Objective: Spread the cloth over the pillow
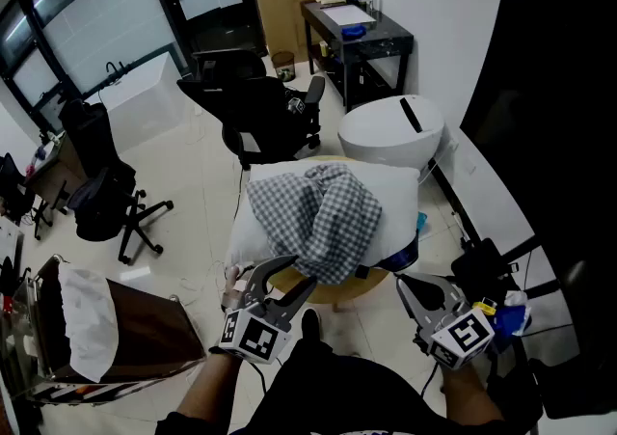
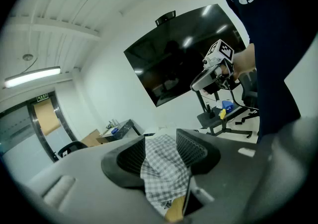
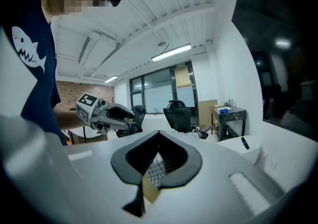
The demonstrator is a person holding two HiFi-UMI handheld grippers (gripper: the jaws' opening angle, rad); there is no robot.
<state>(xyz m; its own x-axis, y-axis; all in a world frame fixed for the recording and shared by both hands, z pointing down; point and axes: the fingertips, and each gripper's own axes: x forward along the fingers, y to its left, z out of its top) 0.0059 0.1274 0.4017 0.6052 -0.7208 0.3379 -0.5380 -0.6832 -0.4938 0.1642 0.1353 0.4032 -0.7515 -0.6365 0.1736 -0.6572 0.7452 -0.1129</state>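
Head view: L tool (image 1: pixel 302 270) wide astride cloth (image 1: pixel 318 216) hem, R tool (image 1: pixel 405 282) closed; nip hem, draw low twd pillow (image 1: pixel 395 182) near edge

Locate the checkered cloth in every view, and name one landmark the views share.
Head view: checkered cloth at centre, bunched on the white pillow.
Left gripper view: low centre, between the left claw's jaws.
Right gripper view: a small patch low centre, in the right claw's shut jaws.
Shared landmark: the black desk, top right of centre, left of middle, right of middle, in that order.
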